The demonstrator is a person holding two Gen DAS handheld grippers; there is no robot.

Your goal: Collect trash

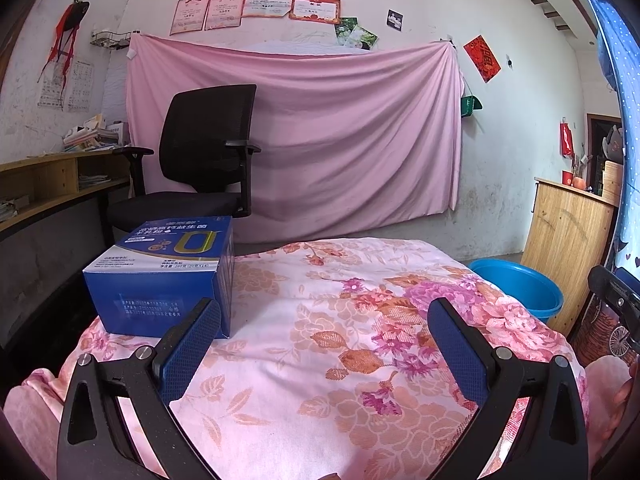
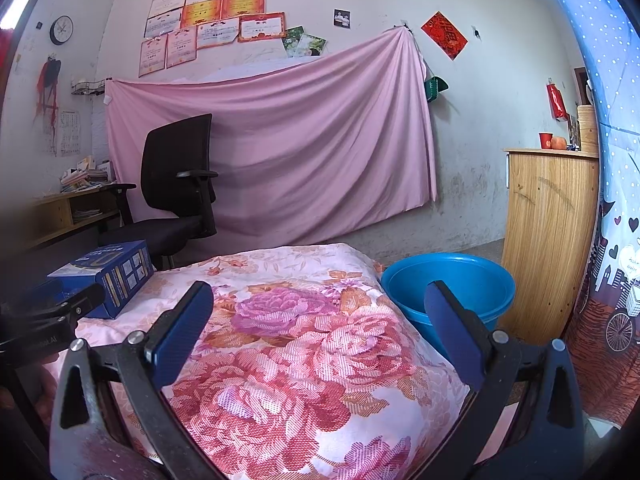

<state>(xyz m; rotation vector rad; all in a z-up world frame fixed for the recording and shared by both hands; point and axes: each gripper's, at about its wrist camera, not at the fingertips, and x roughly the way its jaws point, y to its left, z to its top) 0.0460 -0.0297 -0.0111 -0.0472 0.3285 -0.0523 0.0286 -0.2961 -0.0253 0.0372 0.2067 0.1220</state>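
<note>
Box [image 1: 168, 276] looks light and stiff, so we should pinch its flat sides with the left gripper [image 1: 324, 322], open wide beside it, like the right gripper [image 2: 318, 306].

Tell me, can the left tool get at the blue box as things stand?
Probably yes. The left tool is open and the blue box sits on the floral cloth just ahead of its left finger, with nothing between them.
</note>
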